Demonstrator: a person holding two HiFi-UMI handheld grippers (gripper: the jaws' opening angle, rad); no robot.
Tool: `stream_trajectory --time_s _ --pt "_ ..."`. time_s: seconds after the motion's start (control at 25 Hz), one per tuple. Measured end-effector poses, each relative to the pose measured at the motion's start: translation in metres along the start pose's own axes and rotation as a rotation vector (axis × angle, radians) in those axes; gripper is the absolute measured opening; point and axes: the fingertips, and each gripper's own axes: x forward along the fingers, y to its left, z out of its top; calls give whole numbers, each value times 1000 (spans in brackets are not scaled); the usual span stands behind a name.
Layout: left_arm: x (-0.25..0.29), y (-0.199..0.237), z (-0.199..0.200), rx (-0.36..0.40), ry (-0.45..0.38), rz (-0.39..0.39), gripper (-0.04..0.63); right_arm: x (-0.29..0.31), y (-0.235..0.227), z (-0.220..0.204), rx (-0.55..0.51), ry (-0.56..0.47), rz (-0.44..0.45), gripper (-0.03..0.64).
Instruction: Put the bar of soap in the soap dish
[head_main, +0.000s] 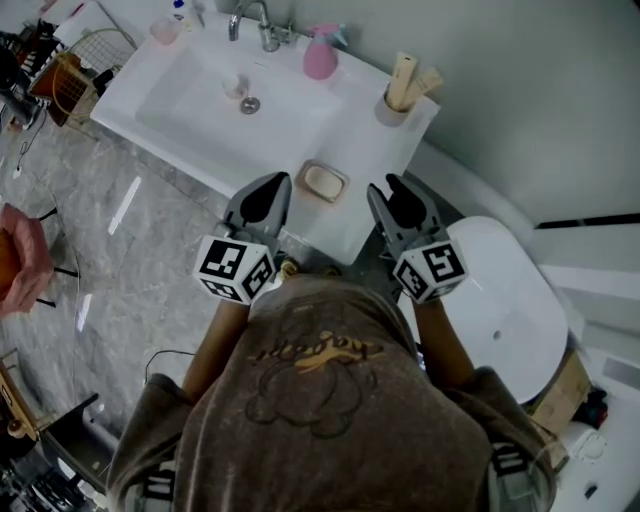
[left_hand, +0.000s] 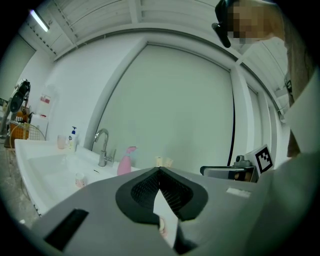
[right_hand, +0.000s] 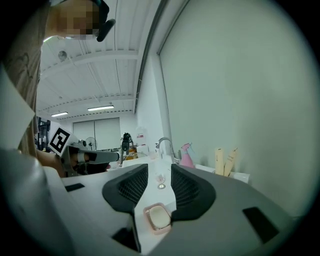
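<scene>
Cream soap bar sits in the pink soap dish, on the desk right of the sink, by its front edge. We judge the task done; only backing off is left. Left claw is closed on nothing. Right claw stands open and empty. Both hang nearer us than the sink, clear of the dish. Count: one bar, one dish, one sink, one tap, one pink spray bottle, two claws.

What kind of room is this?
Most likely a bathroom: there is a white washbasin with a chrome tap, a pale bar of soap in a pink soap dish, and a pink spray bottle.
</scene>
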Motion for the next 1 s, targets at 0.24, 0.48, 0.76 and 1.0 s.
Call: stream_trajectory --time_s 0.24,0.48,0.76,1.0 --pt "7 -6 -2 8 7 -20 2 -10 -12 3 -7 -25 -38 74" --pt "3 -3 -1 16 0 -11 2 -12 -13 1 -7 -29 -54 25" --pt "-6 3 -1 31 -15 7 1 -9 -7 -7 0 -25 -52 2" --pt "-7 13 -12 47 -14 17 2 -1 -10 -25 4 -12 -59 2"
